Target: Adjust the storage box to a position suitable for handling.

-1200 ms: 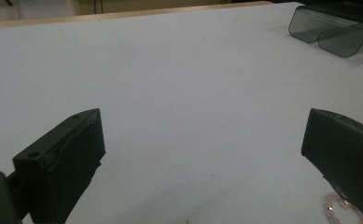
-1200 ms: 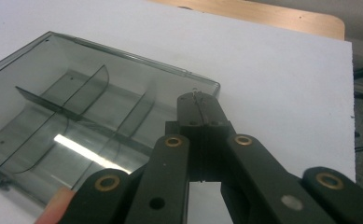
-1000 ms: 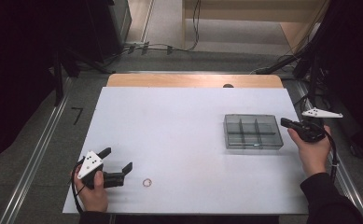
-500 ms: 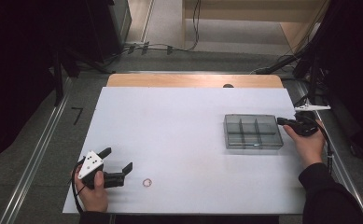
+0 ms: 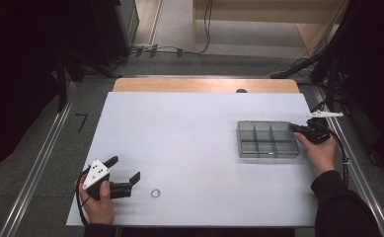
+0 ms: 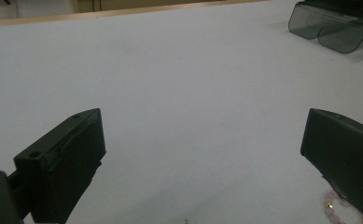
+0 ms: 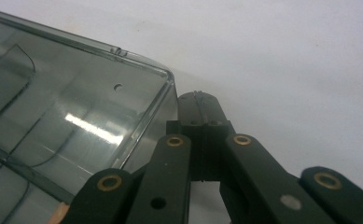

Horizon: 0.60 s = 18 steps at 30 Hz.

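While my left gripper (image 5: 124, 174) rests where it was with jaws spread wide, a small pink ring (image 5: 155, 193) on the white table (image 5: 189, 143) just beside it, my right gripper (image 5: 295, 128) has moved in, jaws pressed together, against the clear divided box's (image 5: 267, 139) right side.
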### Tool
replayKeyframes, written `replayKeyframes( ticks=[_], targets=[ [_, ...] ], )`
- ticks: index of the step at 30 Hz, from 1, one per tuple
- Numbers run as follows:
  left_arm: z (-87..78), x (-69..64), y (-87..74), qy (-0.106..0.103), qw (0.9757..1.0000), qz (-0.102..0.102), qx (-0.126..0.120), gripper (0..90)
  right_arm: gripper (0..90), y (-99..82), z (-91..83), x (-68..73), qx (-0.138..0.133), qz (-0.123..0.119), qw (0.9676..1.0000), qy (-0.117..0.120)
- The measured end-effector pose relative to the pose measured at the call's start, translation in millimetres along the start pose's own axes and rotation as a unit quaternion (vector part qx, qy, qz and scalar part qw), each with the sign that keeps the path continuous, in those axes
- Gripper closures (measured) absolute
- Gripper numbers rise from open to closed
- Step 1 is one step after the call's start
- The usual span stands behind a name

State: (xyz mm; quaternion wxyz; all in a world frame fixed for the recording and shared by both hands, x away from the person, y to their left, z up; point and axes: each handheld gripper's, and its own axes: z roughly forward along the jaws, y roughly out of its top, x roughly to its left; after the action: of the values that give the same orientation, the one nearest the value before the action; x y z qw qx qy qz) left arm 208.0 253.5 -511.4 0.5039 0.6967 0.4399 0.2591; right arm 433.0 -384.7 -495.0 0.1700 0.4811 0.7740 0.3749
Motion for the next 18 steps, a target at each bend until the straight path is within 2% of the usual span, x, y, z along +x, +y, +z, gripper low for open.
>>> replayKeyframes(
  ticks=[4,8,18],
  targets=[
    [0.9,-0.7,0.0,0.001,1.0,0.002,0.001,0.0,88.6,0.4,1.0,2.9,-0.004,-0.011,0.9999,0.008],
    [1.0,-1.0,0.2,0.002,1.0,0.002,0.003,0.0,88.6,1.2,5.2,12.5,-0.005,-0.037,0.9989,0.027],
    [1.2,-1.0,0.1,0.001,1.0,0.003,0.002,0.0,88.6,3.9,11.1,31.9,-0.011,-0.06,0.9962,0.062]
  ],
)
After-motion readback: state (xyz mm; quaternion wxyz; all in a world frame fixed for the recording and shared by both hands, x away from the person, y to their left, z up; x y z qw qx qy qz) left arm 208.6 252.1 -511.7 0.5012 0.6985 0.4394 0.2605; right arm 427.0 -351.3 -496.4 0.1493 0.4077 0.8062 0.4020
